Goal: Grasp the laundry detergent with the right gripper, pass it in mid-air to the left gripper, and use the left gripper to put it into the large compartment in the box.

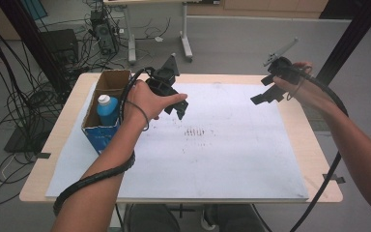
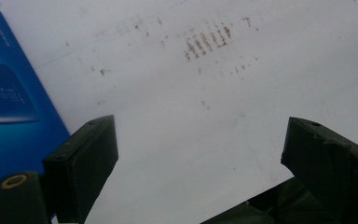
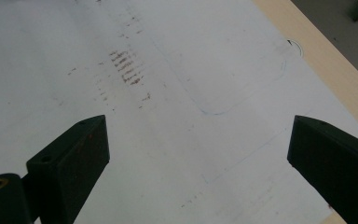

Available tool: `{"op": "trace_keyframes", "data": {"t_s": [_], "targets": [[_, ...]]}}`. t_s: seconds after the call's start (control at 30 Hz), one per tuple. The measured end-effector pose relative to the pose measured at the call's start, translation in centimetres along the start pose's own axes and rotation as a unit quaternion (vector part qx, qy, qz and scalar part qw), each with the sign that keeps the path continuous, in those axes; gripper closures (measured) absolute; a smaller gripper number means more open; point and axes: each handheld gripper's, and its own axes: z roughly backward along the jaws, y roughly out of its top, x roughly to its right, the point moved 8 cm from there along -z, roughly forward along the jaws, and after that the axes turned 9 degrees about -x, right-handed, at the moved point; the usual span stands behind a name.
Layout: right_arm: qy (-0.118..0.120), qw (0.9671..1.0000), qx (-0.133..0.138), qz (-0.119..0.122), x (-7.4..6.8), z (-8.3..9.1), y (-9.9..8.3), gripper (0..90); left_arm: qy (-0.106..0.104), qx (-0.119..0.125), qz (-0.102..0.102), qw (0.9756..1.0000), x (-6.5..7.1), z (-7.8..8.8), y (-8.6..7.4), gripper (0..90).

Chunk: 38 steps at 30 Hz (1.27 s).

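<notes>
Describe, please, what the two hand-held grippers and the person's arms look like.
The left hand-held gripper and the right hand-held gripper are black, each with two blocky flat-faced jaws. The right one carries a grey three-cornered plate on top. A black ribbed cable coils round the bare left forearm; another black cable trails by the bare right forearm.

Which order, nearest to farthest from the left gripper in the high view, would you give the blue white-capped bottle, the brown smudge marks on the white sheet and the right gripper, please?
From the left gripper:
1. Brown smudge marks, just right, toward the person.
2. Blue white-capped bottle, left, inside the cardboard box.
3. Right gripper, far right.
</notes>
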Motion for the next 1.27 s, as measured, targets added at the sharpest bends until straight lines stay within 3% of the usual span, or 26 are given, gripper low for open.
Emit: {"op": "trace_keyframes", "data": {"t_s": [0.13, 0.2, 1.27], "targets": [[0.000, 1.0000, 0.002, -0.002, 0.11, 0.02, 0.00, 5.6, 0.019, 0.014, -0.004, 0.9997, -0.16, 0.04, 0.17, 10.9], [0.000, 1.0000, -0.001, -0.001, 0.08, -0.02, -0.03, 5.6, 0.012, 0.014, 0.001, 0.9998, -0.19, 0.01, 0.16, 10.8], [0.001, 1.0000, -0.001, 0.005, -0.75, 0.10, 0.25, 5.8, 0.004, 0.027, 0.006, 0.9996, -0.87, 0.18, -0.46, 10.5]]}}
